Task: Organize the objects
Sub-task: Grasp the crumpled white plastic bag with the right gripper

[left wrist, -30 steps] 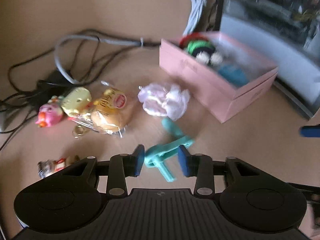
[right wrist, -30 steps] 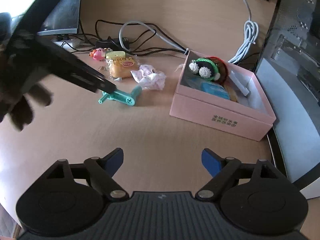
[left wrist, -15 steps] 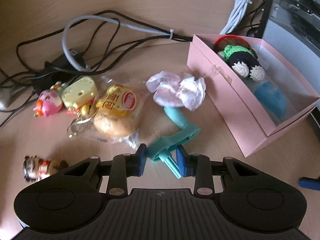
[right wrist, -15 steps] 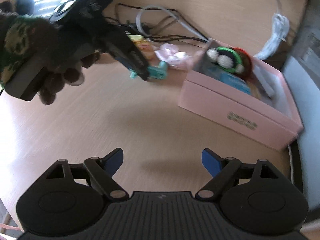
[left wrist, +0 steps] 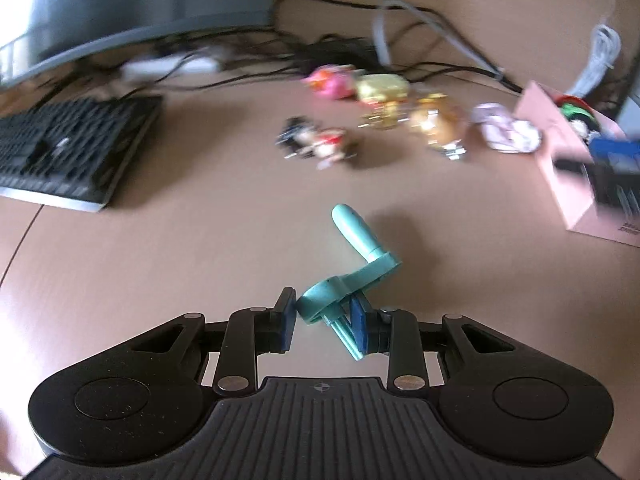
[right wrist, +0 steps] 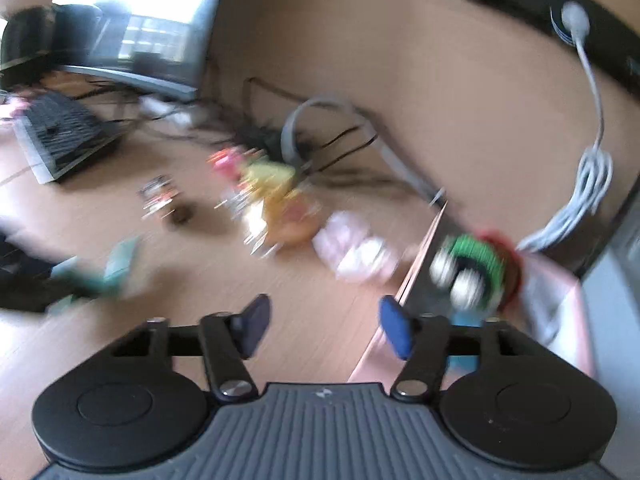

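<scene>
My left gripper [left wrist: 323, 322] is shut on a teal plastic crank handle [left wrist: 352, 256] and holds it above the wooden desk, away from the other objects. The handle shows blurred at the left of the right wrist view [right wrist: 116, 266]. My right gripper [right wrist: 324, 326] is open and empty, close to the near corner of the pink box [right wrist: 404, 292], which holds a green and black crocheted toy [right wrist: 468, 268]. The pink box shows at the right edge of the left wrist view [left wrist: 560, 160]. Small toys [left wrist: 360, 88], a wrapped bun [left wrist: 436, 124] and a pink cloth [left wrist: 504, 132] lie on the desk.
A black keyboard [left wrist: 68, 148] lies at the left under a monitor [left wrist: 120, 4]. Tangled cables [left wrist: 400, 48] run along the back of the desk. A small figurine [left wrist: 316, 142] lies apart from the toy group. A white coiled cable [right wrist: 588, 184] hangs at the right.
My left gripper has closed on the teal handle, lifted it and pulled back left from the pile. My right gripper has swung closer to the pink box; both views are motion-blurred.
</scene>
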The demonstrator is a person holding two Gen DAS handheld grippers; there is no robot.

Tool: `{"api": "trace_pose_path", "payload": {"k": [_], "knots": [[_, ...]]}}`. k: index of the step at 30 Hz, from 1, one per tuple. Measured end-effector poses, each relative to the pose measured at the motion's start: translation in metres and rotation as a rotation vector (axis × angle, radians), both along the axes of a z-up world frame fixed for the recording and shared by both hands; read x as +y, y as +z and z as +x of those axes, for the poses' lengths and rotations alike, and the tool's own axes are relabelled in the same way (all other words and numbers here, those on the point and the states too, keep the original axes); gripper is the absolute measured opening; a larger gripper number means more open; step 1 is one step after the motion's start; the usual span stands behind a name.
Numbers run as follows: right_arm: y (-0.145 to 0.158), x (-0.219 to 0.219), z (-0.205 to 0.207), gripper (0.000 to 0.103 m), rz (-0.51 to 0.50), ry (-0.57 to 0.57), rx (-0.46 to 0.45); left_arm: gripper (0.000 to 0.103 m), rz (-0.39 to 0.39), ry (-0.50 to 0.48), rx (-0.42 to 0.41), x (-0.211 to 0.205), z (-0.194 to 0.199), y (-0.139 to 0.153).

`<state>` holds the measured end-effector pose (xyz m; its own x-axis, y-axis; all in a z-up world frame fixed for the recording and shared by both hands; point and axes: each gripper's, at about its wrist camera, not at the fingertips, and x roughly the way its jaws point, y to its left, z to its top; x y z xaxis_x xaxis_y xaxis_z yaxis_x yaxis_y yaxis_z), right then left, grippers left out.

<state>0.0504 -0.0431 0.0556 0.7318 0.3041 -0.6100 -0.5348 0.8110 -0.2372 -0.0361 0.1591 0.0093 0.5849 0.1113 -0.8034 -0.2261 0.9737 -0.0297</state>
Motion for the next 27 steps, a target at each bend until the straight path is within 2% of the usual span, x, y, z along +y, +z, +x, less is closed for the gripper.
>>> {"api": "trace_pose_path", "payload": {"k": [2, 4, 5, 6, 8, 11, 14, 18, 22, 23, 24, 26, 27], "knots": [[0.001, 0.023, 0.029, 0.055, -0.019, -0.049, -0.005, 0.032, -0.009, 0.021, -0.008, 0.009, -0.011, 0.001], [-0.003, 0.042, 0.066, 0.055, -0.033, -0.113, 0.031, 0.032, -0.018, 0.030, -0.016, 0.014, -0.018, 0.003], [-0.004, 0.050, 0.081, 0.052, -0.035, -0.146, 0.054, 0.032, -0.021, 0.032, -0.017, 0.015, -0.020, 0.003], [-0.008, 0.058, 0.096, 0.041, -0.044, -0.172, 0.079, 0.032, -0.024, 0.032, -0.015, 0.017, -0.023, 0.002], [-0.018, 0.071, 0.117, 0.030, -0.073, -0.216, 0.125, 0.032, -0.030, 0.033, -0.016, 0.021, -0.027, 0.002], [-0.029, 0.072, 0.126, 0.030, -0.047, -0.238, 0.228, 0.032, -0.041, 0.032, -0.019, 0.026, -0.033, 0.002], [-0.031, 0.067, 0.095, 0.030, -0.014, -0.189, 0.277, 0.032, -0.053, 0.019, -0.017, 0.028, -0.035, 0.002], [-0.029, 0.058, 0.029, 0.030, 0.009, -0.060, 0.312, 0.032, -0.053, -0.033, -0.007, 0.030, -0.033, 0.002], [-0.027, 0.052, -0.030, 0.031, -0.016, 0.035, 0.264, 0.032, -0.055, -0.093, -0.008, 0.034, -0.031, 0.002], [-0.026, 0.050, -0.043, 0.039, -0.028, 0.040, 0.236, 0.032, -0.055, -0.111, -0.008, 0.034, -0.031, 0.001], [-0.026, 0.047, -0.055, 0.059, -0.045, 0.033, 0.212, 0.032, -0.057, -0.127, -0.008, 0.034, -0.030, 0.001], [-0.025, 0.041, -0.076, 0.086, -0.065, -0.011, 0.176, 0.032, -0.071, -0.162, -0.011, 0.034, -0.028, 0.001], [-0.024, 0.037, -0.086, 0.087, -0.063, -0.035, 0.160, 0.032, -0.079, -0.176, -0.012, 0.035, -0.026, 0.001]]}}
